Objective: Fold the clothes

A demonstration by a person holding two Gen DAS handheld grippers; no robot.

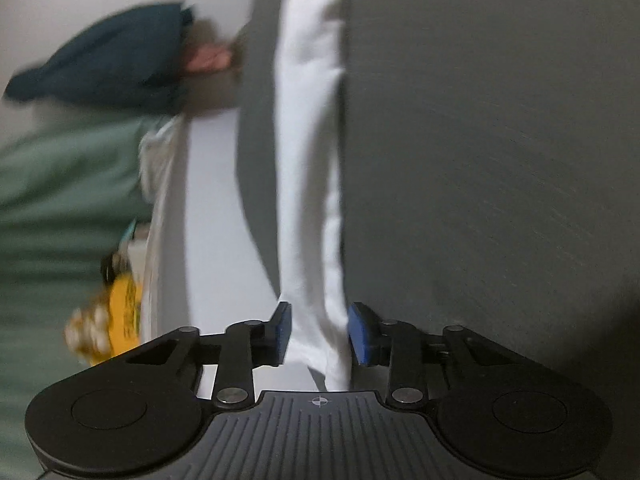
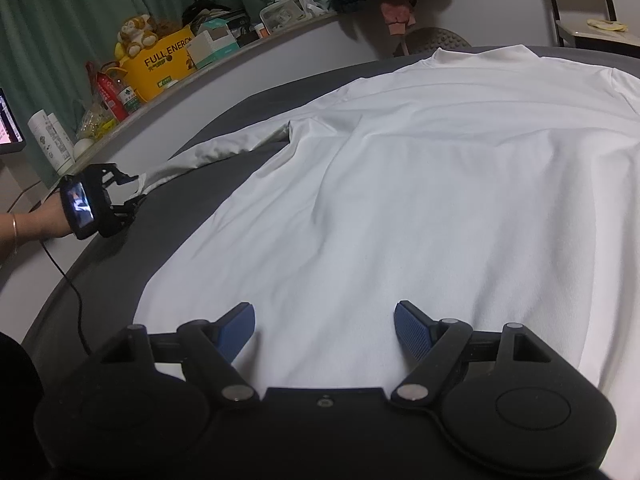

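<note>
The left hand-held gripper (image 1: 318, 334), black with blue ribbed pads, is pinching the cuff end of the long white sleeve (image 1: 310, 160); the cloth is bunching between its two pads, which are touching it on both sides. The left wrist view is rolled sideways and blurred, so the sleeve is running straight away from the pads as a narrow band over the dark grey table surface (image 1: 480, 160). In the right wrist view this same gripper (image 2: 132, 194) is sitting at the table's left edge, held in a person's hand (image 2: 48, 220) with a thin bracelet on the wrist, and a black cable is trailing down from it.

The right hand-held gripper (image 2: 325, 330) is hovering with its blue pads spread wide apart above the lower part of the white long-sleeved shirt (image 2: 420, 200), holding nothing. The shirt is lying flat on the grey table, collar at the far end, its left sleeve stretching out across the table toward the left gripper.

Beyond the table, a ledge is carrying a yellow box with black lettering (image 2: 164, 66), a plush toy (image 2: 134, 36) sitting on top of it, cartons and bottles. Green curtains (image 2: 80, 8) are hanging behind the ledge.
</note>
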